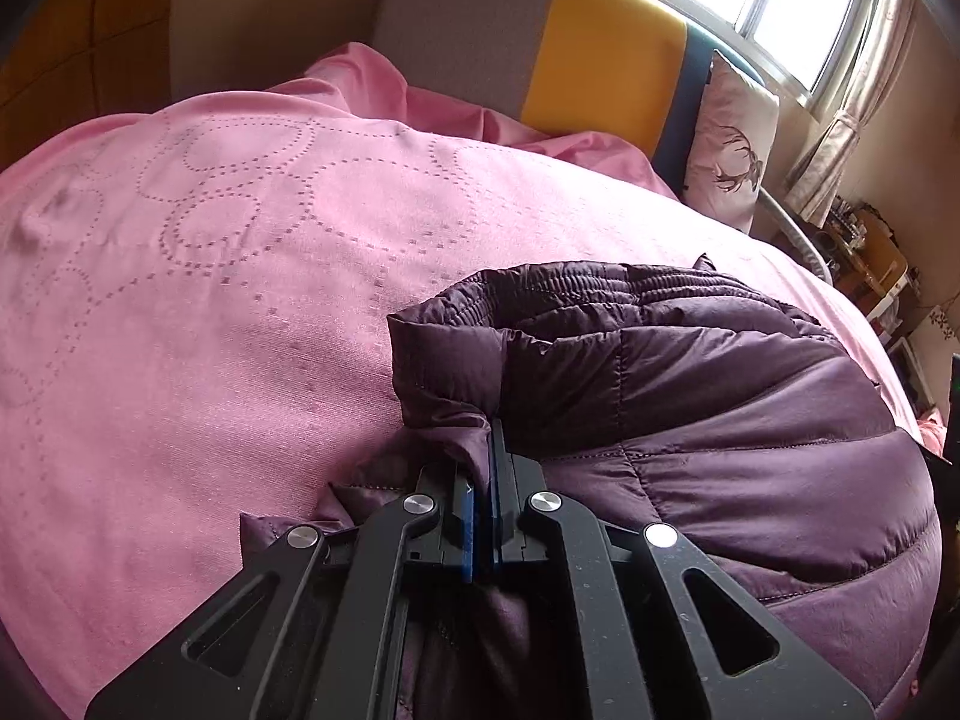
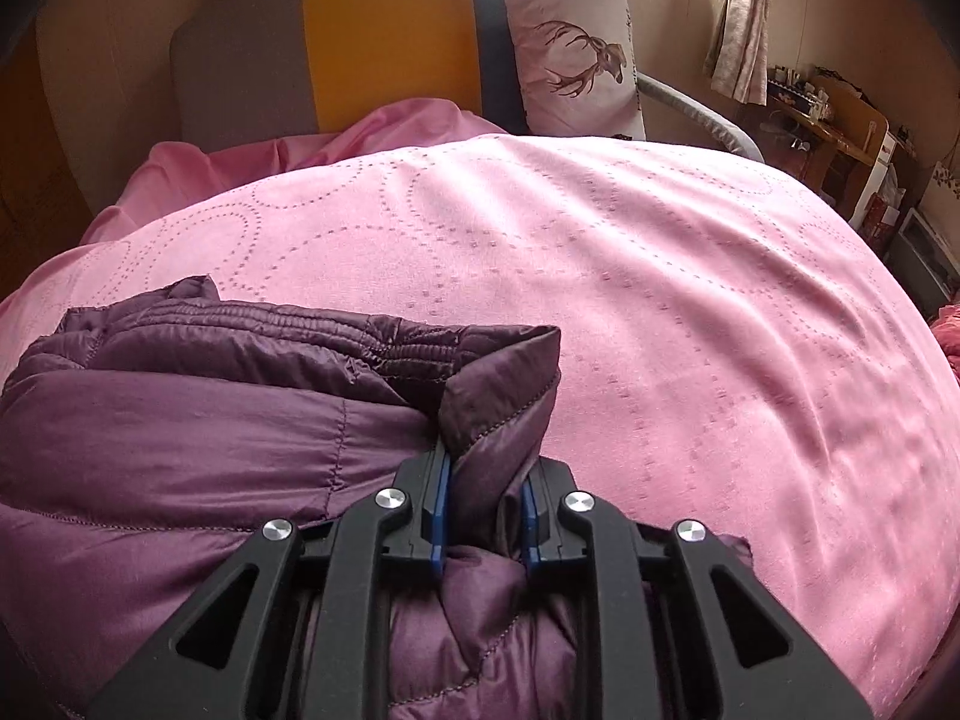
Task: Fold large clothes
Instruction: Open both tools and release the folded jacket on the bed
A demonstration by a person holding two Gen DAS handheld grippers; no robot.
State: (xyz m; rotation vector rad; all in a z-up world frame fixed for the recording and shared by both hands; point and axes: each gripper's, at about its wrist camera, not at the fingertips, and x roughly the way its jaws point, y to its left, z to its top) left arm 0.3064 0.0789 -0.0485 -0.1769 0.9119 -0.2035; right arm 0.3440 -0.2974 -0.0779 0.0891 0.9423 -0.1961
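Currently, the purple quilted jacket lies on the pink bedspread, at the near side of the bed. The left gripper has its jaws pressed nearly together, pinching a bunched fold at the jacket's left corner. The right gripper has its jaws set wider, clamping a thick twisted roll of fabric at the jacket's right corner. The elasticated hem runs between the two corners as the jacket's far edge. Beyond that edge the bedspread extends uncovered toward the headboard. A deer-print pillow stands against the headboard, well apart from the jacket. Rumpled pink sheet gathers at the bedspread's far edge.
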